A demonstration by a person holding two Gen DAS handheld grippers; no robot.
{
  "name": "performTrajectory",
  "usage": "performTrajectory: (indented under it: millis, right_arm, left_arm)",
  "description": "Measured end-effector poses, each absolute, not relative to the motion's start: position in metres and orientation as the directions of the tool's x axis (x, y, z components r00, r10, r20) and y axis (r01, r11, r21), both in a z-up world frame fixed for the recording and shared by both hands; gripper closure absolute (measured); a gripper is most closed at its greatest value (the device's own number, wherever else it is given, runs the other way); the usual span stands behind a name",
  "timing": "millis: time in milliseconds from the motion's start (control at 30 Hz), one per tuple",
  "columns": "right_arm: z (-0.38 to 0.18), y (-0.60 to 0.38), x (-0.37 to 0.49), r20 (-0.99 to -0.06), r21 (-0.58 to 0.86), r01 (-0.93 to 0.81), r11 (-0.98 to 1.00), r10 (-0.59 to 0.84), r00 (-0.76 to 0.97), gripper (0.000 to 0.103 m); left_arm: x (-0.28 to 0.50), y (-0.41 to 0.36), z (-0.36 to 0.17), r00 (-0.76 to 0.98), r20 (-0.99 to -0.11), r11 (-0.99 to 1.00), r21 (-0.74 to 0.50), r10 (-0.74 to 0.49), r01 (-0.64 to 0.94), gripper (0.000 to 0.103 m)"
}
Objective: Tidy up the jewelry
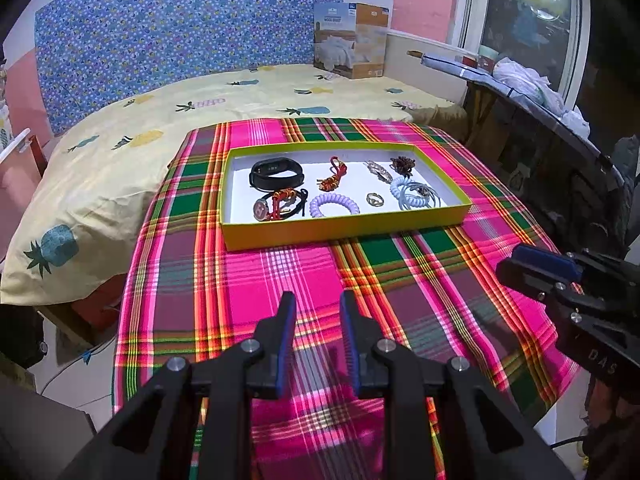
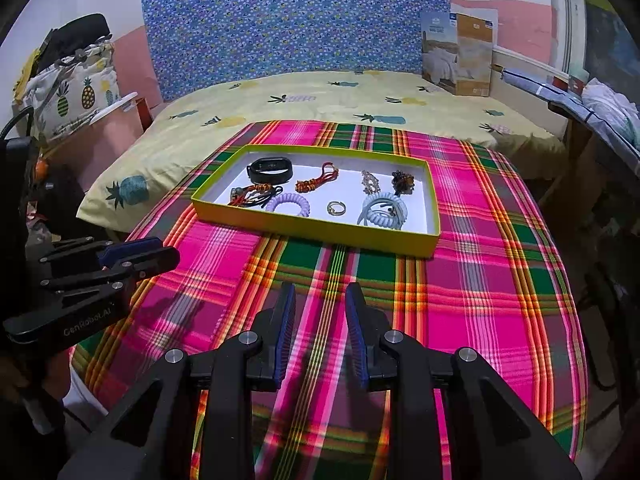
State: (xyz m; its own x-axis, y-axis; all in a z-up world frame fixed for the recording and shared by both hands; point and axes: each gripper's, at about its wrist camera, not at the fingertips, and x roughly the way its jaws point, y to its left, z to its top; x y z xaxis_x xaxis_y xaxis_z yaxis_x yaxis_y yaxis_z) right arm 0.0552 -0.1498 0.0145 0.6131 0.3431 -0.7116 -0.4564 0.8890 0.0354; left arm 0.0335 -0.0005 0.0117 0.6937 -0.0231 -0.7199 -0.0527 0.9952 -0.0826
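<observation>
A table under a pink, green and orange plaid cloth (image 1: 240, 280) stands against a bed; directly on the cloth lies a shallow yellow-green tray (image 1: 344, 230).

The left gripper (image 1: 318, 312) and the right gripper (image 2: 320, 304) hover side by side, angled downward, jaws parted, nothing held between their blue pads.

The tray (image 1: 344, 230) sits on the surface (image 1: 280, 280). In the tray, the watch band (image 1: 276, 174) lies at the back left. The ring (image 1: 375, 199) lies near the front, between two coil hair ties (image 1: 334, 205) (image 1: 414, 196). The bed (image 1: 160, 120) is behind the tray.
</observation>
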Motion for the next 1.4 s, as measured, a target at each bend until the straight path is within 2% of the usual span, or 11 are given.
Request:
performTrajectory:
  millis: [1400]
  right_arm:
    - [0.0122,-0.1454,0.0553,-0.722,0.035,-0.460,0.887,0.340,0.602,0.077]
  left_arm:
    - [0.0343,-0.0006,0.0085,0.690,-0.723,0.994,-0.094,-0.033,-0.051,0.080]
